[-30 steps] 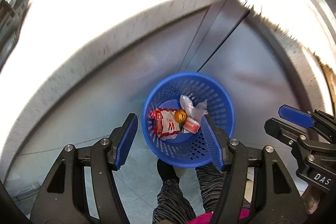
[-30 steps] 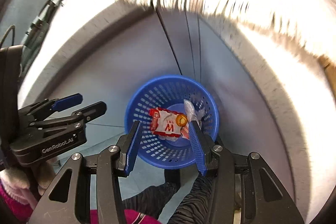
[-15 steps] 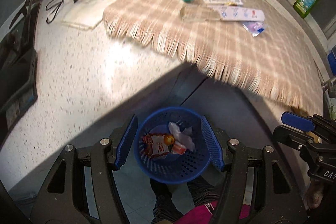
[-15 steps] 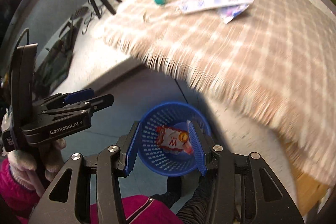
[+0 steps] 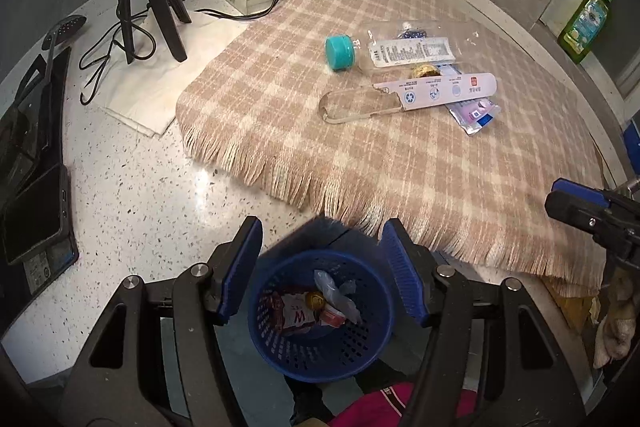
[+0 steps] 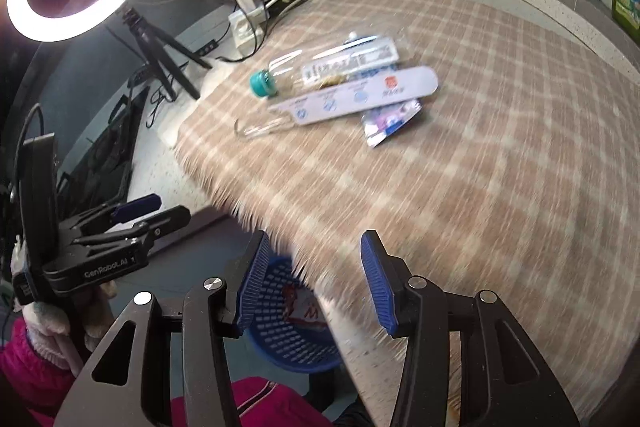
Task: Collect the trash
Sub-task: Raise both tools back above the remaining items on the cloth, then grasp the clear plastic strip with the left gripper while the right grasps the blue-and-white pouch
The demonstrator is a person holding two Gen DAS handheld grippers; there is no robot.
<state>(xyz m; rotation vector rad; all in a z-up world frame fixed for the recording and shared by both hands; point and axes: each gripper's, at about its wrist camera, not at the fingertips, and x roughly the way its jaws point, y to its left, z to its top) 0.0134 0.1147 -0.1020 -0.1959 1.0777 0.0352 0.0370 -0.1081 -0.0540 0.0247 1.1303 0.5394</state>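
Compared with a second ago, both views have been raised from the bin to the counter top.

Left wrist view: left gripper (image 5: 320,273) is seen with jaws apart, nothing between the pads. Below it, one round blue perforated plastic bin (image 5: 320,343) stands on the floor, holding a red-and-white wrapper (image 5: 294,315), a gold ball and clear film. On the beige checked fringed cloth (image 5: 400,163) four pieces of trash are counted: one clear plastic bottle with teal cap (image 5: 394,53), long axis left to right, cap pointing left; one long white-and-clear blister pack (image 5: 408,99), same axis, slightly tilted; one gold foil ball (image 5: 425,69); one purple sachet (image 5: 474,113).

Right wrist view (motion-blurred): right gripper (image 6: 310,285) is seen with jaws apart, empty, over the cloth's fringe. The bottle's cap points lower left.
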